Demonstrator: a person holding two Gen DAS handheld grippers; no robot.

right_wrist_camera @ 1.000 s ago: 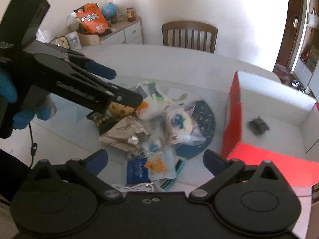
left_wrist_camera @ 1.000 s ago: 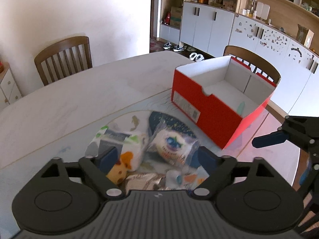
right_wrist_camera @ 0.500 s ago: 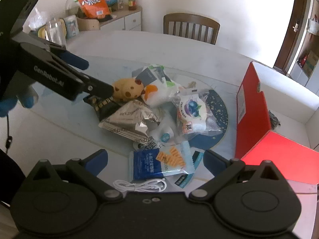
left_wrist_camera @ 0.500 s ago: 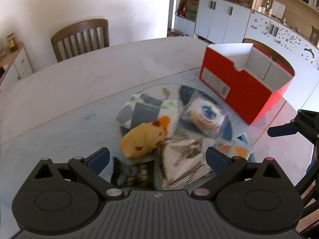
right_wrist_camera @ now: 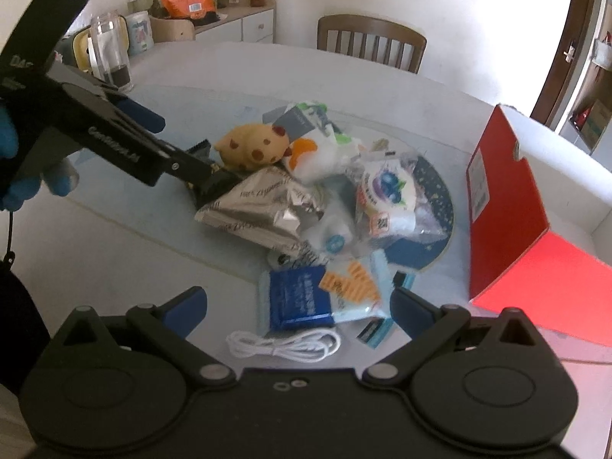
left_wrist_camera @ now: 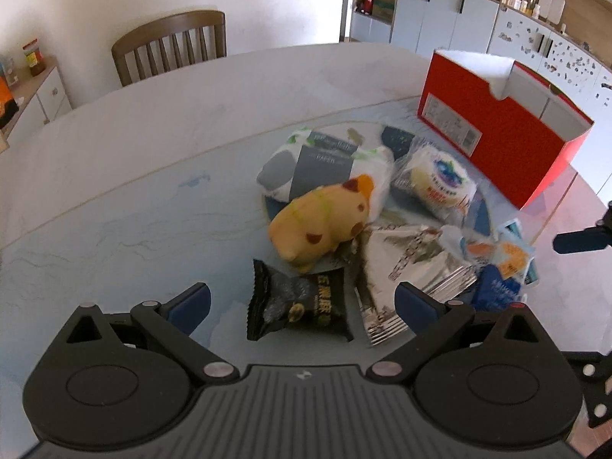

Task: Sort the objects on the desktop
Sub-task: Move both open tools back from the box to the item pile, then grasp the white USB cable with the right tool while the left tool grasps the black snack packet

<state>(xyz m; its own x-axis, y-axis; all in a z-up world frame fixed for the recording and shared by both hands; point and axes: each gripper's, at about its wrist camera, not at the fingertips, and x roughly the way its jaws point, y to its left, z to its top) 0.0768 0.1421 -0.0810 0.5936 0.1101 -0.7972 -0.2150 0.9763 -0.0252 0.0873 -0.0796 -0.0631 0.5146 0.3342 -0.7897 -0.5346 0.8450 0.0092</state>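
At frame centre, a soft matt yellow plush toy (left_wrist_camera: 321, 220) lies beside a crinkled, mirror-glossy silver foil packet (right_wrist_camera: 264, 210). The black snack bag (left_wrist_camera: 296, 304) looks shiny plastic (printed); the red box (left_wrist_camera: 497, 122) is matt cardboard.

My left claw (left_wrist_camera: 302, 302) is wide open above the surface (left_wrist_camera: 134, 176). A black snack bag (left_wrist_camera: 296, 308) lies between my fingers. Behind it sits a yellow toy (left_wrist_camera: 321, 222). A red box (left_wrist_camera: 497, 130) stands far right.
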